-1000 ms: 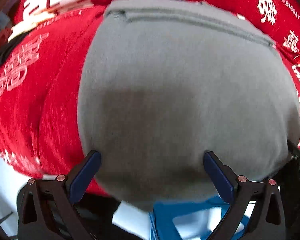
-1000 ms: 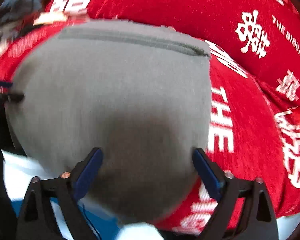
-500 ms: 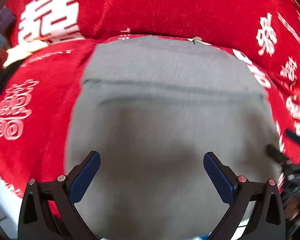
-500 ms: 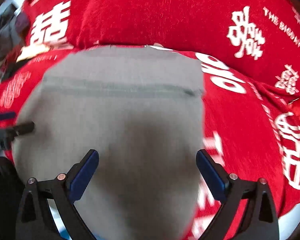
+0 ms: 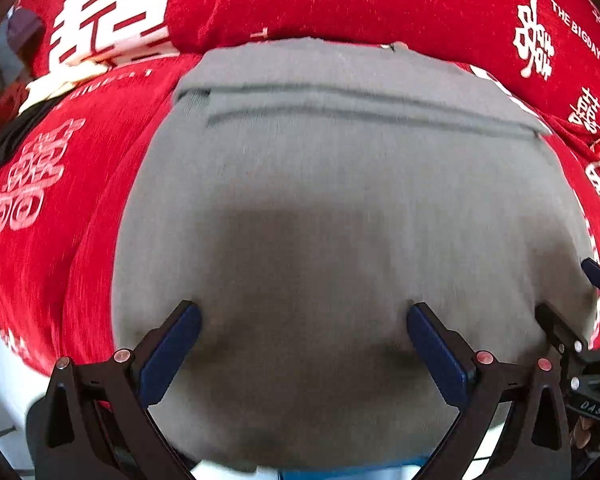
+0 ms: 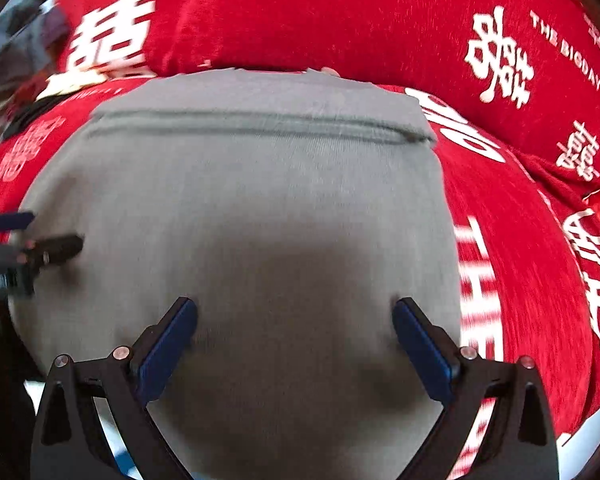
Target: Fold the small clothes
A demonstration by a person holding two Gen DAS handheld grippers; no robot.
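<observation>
- Presently, the grey garment [image 5: 340, 208] lies flat on the red printed cloth [image 5: 80, 208], directly ahead of and beneath both of your grippers.
- Your left gripper [image 5: 304, 344] stands with jaws wide apart, nothing between them; the grey fabric shows through the gap.
- Your right gripper [image 6: 294, 340] is likewise wide and holds nothing. Whether either set of tips touches the fabric cannot be told.
- In the left wrist view your right gripper shows at the right edge of the garment; in the right wrist view your left gripper shows at its left edge. The two sit side by side over the near portion.
- A stitched band [image 6: 260, 124] runs side to side across the far part of the garment, so the long axis lies crosswise to both jaws.
- The left edge falls nearer your left gripper, the right edge nearer your right; each is placed to take its own side.
- Judgement: a fold already appears laid, with the garment compact. The next move turns on reaching the near edge, which lies below the jaws and partly out of sight.
- Both views are motion-blurred; fine creases cannot be confirmed.
</observation>
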